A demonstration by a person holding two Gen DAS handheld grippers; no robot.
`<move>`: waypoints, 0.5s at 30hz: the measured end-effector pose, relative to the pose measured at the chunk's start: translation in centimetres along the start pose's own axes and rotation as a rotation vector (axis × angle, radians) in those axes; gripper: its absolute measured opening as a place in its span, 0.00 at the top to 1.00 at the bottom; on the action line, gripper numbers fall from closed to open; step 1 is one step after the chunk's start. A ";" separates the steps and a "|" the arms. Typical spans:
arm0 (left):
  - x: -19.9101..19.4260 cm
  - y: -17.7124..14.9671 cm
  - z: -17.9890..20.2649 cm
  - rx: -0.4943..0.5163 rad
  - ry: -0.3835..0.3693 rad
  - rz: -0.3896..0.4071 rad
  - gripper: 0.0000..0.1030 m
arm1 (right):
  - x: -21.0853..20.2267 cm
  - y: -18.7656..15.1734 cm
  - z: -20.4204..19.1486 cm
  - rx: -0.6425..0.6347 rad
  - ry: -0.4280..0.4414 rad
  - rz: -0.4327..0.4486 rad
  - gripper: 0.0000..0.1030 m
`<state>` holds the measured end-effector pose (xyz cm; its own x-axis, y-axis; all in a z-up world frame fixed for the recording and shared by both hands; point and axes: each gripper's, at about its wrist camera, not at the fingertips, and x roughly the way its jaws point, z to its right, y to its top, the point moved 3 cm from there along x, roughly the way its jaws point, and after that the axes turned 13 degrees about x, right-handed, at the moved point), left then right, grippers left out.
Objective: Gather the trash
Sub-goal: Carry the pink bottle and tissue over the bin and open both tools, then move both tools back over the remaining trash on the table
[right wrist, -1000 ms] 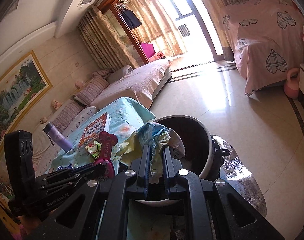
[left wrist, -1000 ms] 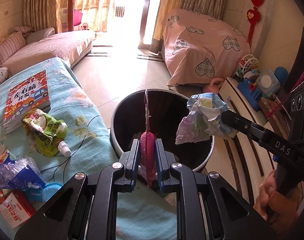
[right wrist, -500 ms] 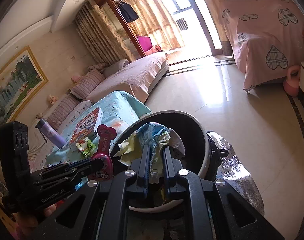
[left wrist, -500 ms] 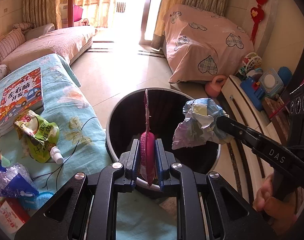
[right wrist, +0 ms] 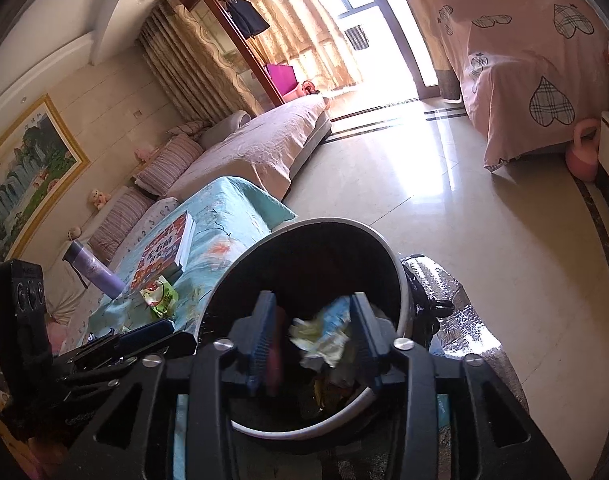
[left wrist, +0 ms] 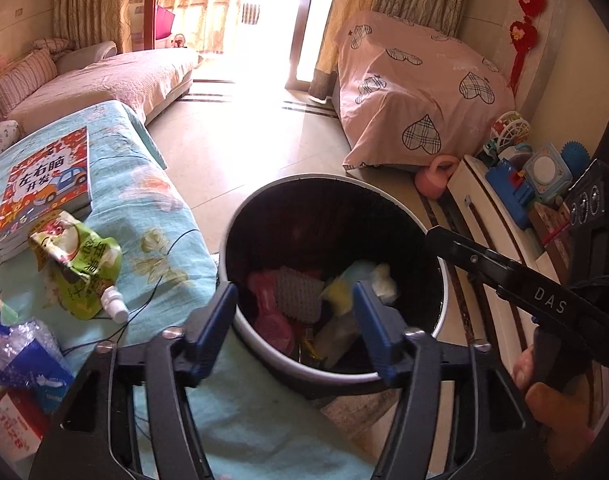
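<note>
Trash: pink plastic wrapper [left wrist: 270,312] and crumpled pale paper wad [right wrist: 324,336] lie inside round black bin [left wrist: 444,300], beside surface.
Left tongs [left wrist: 294,320]: spread, empty, above bin mouth.
Right tongs [right wrist: 310,336]: spread, empty, above bin.
Remaining: green spouted drink pouch [left wrist: 80,264], clear crinkled plastic bag [left wrist: 20,344] on teal floral cloth [left wrist: 160,240].
Your next step: lift clear of rim, swing left tongs to pouch, pinch flat body, not cap.

One trash bin [left wrist: 432,216] with a dark liner. Two grippers: left [left wrist: 296,316] and right [right wrist: 310,330], each with two blue-padded fingers set apart. One book [left wrist: 44,184], one green drink pouch [left wrist: 80,264] and one blue plastic packet [left wrist: 28,356] on one table under a light blue cloth [left wrist: 152,200]. One purple bottle [right wrist: 92,268]. One pink kettlebell [left wrist: 436,178].
</note>
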<state>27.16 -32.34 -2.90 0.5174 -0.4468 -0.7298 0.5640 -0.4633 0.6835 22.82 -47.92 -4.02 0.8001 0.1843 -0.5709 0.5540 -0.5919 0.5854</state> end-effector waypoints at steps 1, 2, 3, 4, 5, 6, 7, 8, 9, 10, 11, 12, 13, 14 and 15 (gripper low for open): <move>-0.1 -0.1 -0.1 -0.007 -0.003 0.001 0.36 | -0.1 -0.1 0.0 0.002 0.003 0.003 0.44; -0.3 -0.3 -0.3 -0.016 -0.004 -0.002 0.36 | -0.2 -0.3 -0.1 0.004 0.007 0.006 0.43; -0.5 -0.6 -0.5 -0.027 -0.006 -0.002 0.36 | -0.3 -0.5 -0.1 0.005 0.008 0.006 0.43; -1.0 -1.1 -0.7 -0.039 -0.011 0.003 0.36 | -0.5 -0.6 -0.2 0.005 0.009 0.006 0.43; -1.5 -1.5 -0.9 -0.049 -0.013 0.008 0.36 | -0.7 -0.9 -0.4 0.005 0.013 0.007 0.43; -1.9 -1.8 -1.0 -0.056 -0.015 0.012 0.35 | -0.9 -1.1 -0.6 0.003 0.019 0.010 0.38; -2.5 -2.4 -1.2 -0.065 -0.017 0.016 0.34 | -1.2 -1.4 -0.8 0.000 0.023 0.015 0.31; -2.9 -2.9 -1.4 -0.072 -0.016 0.018 0.33 | -1.6 -1.7 -1.1 -0.004 0.027 0.023 0.27; -3.4 -3.4 -1.6 -0.079 -0.015 0.019 0.33 | -1.9 -2.1 -1.3 -0.006 0.033 0.031 0.20; -4.0 -4.0 -1.7 -0.085 -0.015 0.023 0.33 | -2.4 -2.6 -1.7 -0.007 0.041 0.039 0.15; -4.6 -4.7 -1.8 -0.092 -0.012 0.025 0.32 | -2.7 -3.0 -2.0 -0.005 0.049 0.045 0.13; -5.2 -5.5 -2.0 -0.097 -0.009 0.024 0.32 | -3.0 -3.4 -2.1 -0.004 0.054 0.048 0.10; -5.6 -6.0 -2.0 -0.100 -0.006 0.025 0.32 | -3.3 -3.9 -2.5 -0.004 0.058 0.050 0.09; -6.2 -6.7 -2.2 -0.105 -0.001 0.026 0.32 | -3.5 -4.5 -2.8 -0.006 0.062 0.050 0.09; -6.6 -7.3 -2.4 -0.110 0.004 0.025 0.32 | -3.8 -5.2 -3.2 -0.009 0.070 0.048 0.08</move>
<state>21.15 -24.10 -3.10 0.5347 -0.4536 -0.7130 0.6181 -0.3654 0.6960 17.60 -43.02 -3.03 0.8398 0.2107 -0.5003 0.5164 -0.5944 0.6165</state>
